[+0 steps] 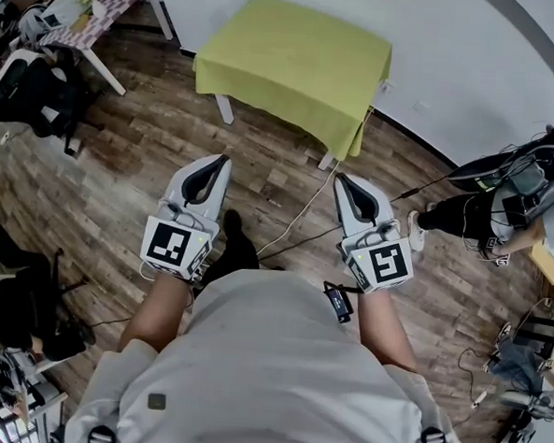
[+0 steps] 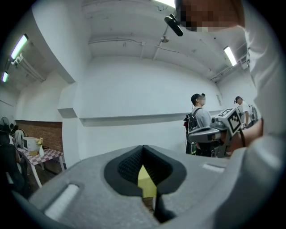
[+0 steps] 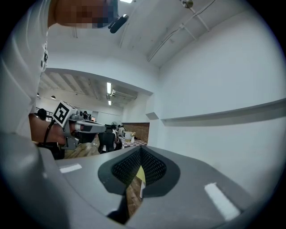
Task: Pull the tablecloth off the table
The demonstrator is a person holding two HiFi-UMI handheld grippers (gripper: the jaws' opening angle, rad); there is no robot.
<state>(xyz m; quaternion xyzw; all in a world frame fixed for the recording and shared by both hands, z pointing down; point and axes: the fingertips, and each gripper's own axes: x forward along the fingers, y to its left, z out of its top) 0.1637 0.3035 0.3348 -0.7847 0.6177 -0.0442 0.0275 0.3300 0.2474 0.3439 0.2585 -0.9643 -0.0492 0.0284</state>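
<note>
A yellow-green tablecloth (image 1: 296, 63) covers a small white-legged table against the wall at the top centre of the head view. I hold both grippers side by side above the wooden floor, a step short of the table and pointing at it. The left gripper (image 1: 212, 163) is shut with nothing in it, and so is the right gripper (image 1: 342, 183). In the left gripper view the jaws (image 2: 143, 150) meet, and a sliver of the tablecloth (image 2: 145, 181) shows below them. The right gripper view shows the same: closed jaws (image 3: 140, 151) and a strip of cloth (image 3: 140, 174).
A white cable (image 1: 301, 217) runs across the floor from the table's right leg towards my feet. A second table with a checked cloth (image 1: 108, 4) stands at the far left, with black bags (image 1: 33, 84) beside it. A person (image 1: 502, 211) sits at the right.
</note>
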